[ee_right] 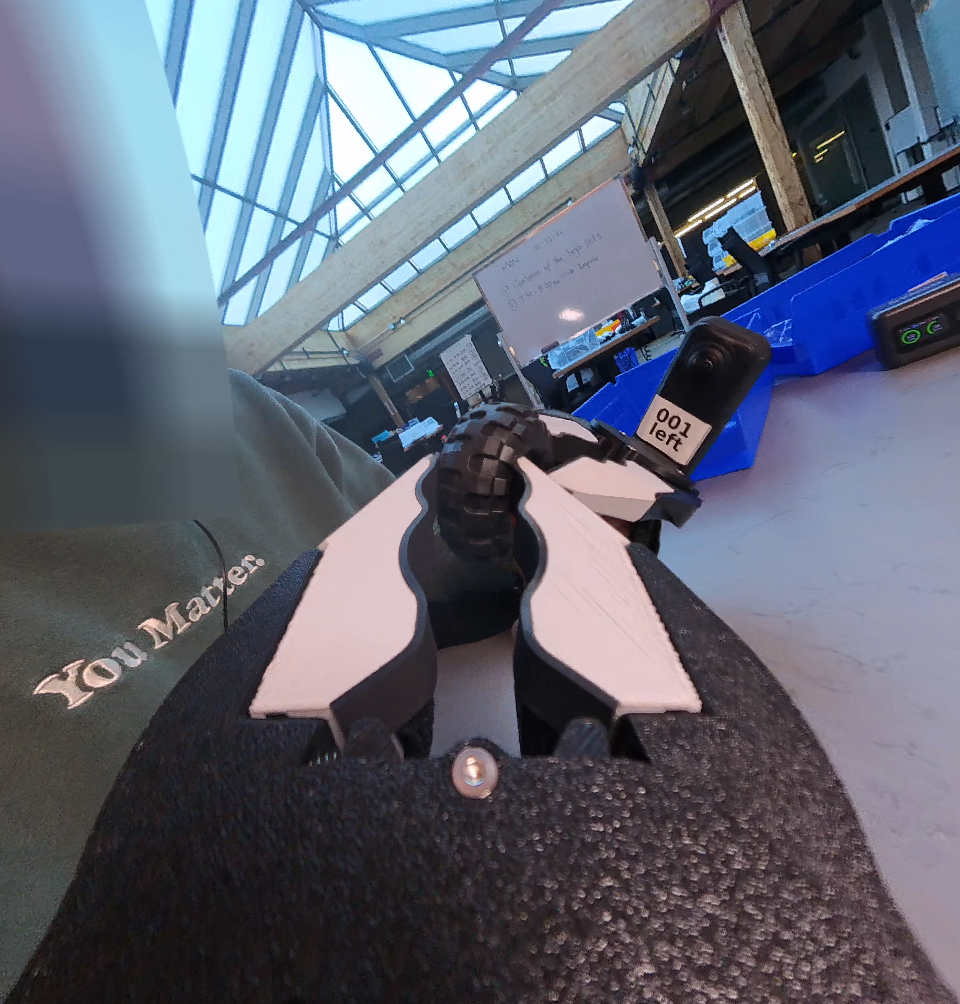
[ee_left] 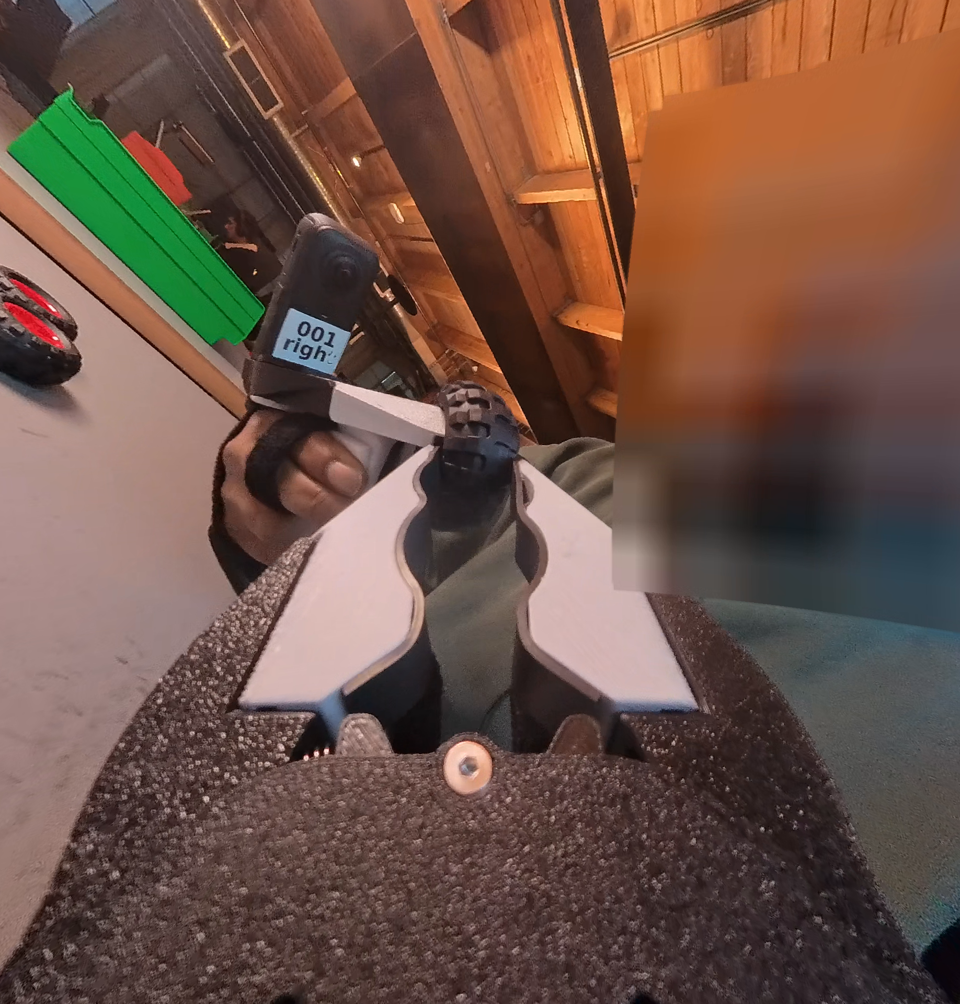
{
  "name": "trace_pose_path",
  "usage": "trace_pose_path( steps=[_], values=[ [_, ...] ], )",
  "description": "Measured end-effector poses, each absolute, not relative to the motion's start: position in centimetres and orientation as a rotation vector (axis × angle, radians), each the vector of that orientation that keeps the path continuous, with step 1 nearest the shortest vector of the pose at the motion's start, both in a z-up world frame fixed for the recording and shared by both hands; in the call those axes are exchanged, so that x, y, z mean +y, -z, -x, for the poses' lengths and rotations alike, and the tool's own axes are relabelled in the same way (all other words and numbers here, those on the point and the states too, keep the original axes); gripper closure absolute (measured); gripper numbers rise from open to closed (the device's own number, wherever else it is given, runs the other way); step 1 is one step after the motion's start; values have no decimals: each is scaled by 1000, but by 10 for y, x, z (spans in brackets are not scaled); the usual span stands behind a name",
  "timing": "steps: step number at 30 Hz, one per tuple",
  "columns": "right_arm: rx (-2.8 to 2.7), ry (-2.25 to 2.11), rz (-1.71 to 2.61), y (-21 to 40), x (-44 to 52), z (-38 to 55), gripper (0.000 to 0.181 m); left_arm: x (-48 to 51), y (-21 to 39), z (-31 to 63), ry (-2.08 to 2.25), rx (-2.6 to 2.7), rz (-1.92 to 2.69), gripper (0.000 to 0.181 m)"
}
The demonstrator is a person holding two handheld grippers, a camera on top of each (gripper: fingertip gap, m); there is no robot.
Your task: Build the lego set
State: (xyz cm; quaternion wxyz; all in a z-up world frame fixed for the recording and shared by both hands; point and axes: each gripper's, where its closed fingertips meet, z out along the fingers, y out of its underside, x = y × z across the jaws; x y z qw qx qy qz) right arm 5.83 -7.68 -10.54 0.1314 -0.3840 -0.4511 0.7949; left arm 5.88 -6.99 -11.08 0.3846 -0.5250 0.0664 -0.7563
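The black tyre [ee_right: 486, 483] stands on edge above the counter [ee_right: 820, 570], pinched by both grippers, left [ee_left: 475, 462] and right [ee_right: 478, 478], tilted upward.

Both wrist cameras tilted upward, facing each other, close; share knobby tire [ee_left: 480, 429] [ee_right: 486, 478], probably same one.

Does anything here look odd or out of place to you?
Nothing looks damaged or spilled. The one curious thing: both hand-held grippers, left and right, pinch the same black knobby tyre in mid-air, while two red-hubbed wheels sit on the table.
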Motion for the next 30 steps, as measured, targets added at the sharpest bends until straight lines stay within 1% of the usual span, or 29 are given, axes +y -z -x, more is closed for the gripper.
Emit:
trace_pose_path(
  steps=[8, 14, 20, 22, 24, 26, 27, 28, 29, 30],
  values=[
    [-1384, -2331, 1055, 107, -82, -67, 161, -74, 112, -66, 2010, 175, 1332, 161],
    [-1646, -2063, 956, 117, -90, -75, 161, -73, 121, -73, 2000, 174, 1373, 171],
    [-1632, -2016, 990, 125, -79, -74, 161, -62, 128, -73, 1628, 246, 1551, 170],
    [-1617, -2011, 1029, 128, -73, -72, 161, -55, 133, -68, 1409, 272, 1637, 171],
    [-1638, -1894, 1072, 140, -65, -67, 161, -48, 142, -61, 1131, 318, 1730, 176],
    [-1653, -1829, 1059, 141, -63, -68, 161, -44, 144, -57, 1019, 308, 1756, 178],
    [-1728, -1843, 989, 141, -74, -74, 161, -32, 155, -41, 840, 279, 1808, 181],
    [-1833, -1960, 916, 138, -105, -84, 161, -27, 166, -33, 714, 314, 1864, 181],
    [-1974, -1855, 839, 151, -136, -83, 161, -32, 155, -47, 836, 334, 1827, 181],
    [-2069, -1562, 779, 172, -148, -71, 160, -37, 153, -63, 861, 416, 1829, 181]
  ],
)
